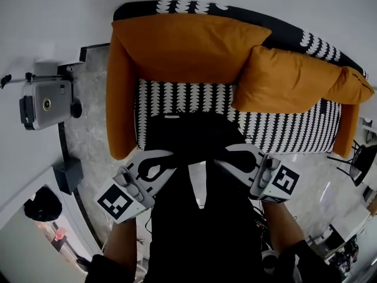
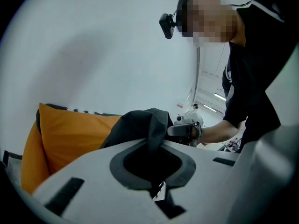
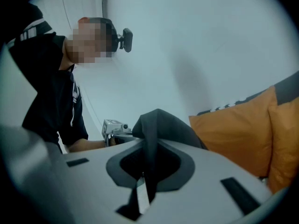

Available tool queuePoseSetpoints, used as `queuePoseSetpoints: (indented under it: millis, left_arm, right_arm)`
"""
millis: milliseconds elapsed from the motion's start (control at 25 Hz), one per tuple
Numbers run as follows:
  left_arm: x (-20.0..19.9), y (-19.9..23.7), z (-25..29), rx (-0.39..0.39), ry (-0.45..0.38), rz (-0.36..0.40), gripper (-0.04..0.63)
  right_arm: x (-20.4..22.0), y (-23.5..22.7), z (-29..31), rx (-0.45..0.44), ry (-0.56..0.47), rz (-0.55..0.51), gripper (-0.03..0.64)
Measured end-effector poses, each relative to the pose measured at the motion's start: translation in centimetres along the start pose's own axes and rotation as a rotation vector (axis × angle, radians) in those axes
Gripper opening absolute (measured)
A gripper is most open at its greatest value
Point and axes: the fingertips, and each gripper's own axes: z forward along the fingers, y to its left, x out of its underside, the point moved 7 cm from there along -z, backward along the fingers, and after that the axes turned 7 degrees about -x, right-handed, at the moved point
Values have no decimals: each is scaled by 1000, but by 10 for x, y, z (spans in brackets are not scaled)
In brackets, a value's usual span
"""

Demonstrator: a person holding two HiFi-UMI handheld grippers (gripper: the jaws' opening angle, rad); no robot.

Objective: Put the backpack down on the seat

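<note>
both grippers hold the backpack (image 1: 188,137) up by its top, in front of the sofa (image 1: 177,7). the left gripper (image 1: 169,159) has its jaws pressed together on a fold of the backpack's (image 2: 140,125) dark fabric, which runs up through the hollow between them. the right gripper (image 1: 228,155) is clamped the same way on a dark strap that rises to the bunched top of the backpack (image 3: 163,125).

in the head view the backpack covers the left half of the seat (image 1: 288,131) and crosses its front edge. i cannot tell whether it rests on the seat or hangs just above it. a thin strip of patterned seat shows between the backpack and the orange left arm (image 1: 121,99). to the right the seat lies bare as far as the right arm (image 1: 349,125).

the back cushion (image 1: 188,46) stands behind the backpack. a loose pillow (image 1: 294,78) leans over the rear of the seat's right half and leaves the front strip there uncovered.

the two grippers are well apart, one at each side of the backpack's top and both short of the seat's front edge.

left of the sofa, on the floor (image 1: 88,122), a camera (image 1: 47,102) stands near the left arm but apart from it. in both gripper views the pale wall (image 2: 107,45) is bare above the orange cushions.
</note>
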Motion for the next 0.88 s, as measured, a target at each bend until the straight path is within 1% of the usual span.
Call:
queuePoseSetpoints:
  millis: [80,280,360,520,680,880]
  left_arm:
    - [9,9,6,-4,27,10,23]
    - [23,24,29,-12,105,94,23]
    - [26,28,37,-12,122,107,25]
    - [22,42,53,1,120,139,23]
    - [15,54,64,-8,108,169,25]
    - [7,71,76,-23,94,186,25]
  right_arm:
    - [7,-11,3,0,22,5,40]
    - [24,-38,1,23,110,-26,40]
    - [26,-46,-1,33,114,-40,40]
    - [23,-62,-2,58,94,-51,40]
    - [16,-79,0,78,81,-69,40]
    - [6,-98,9,115,98,-111,40]
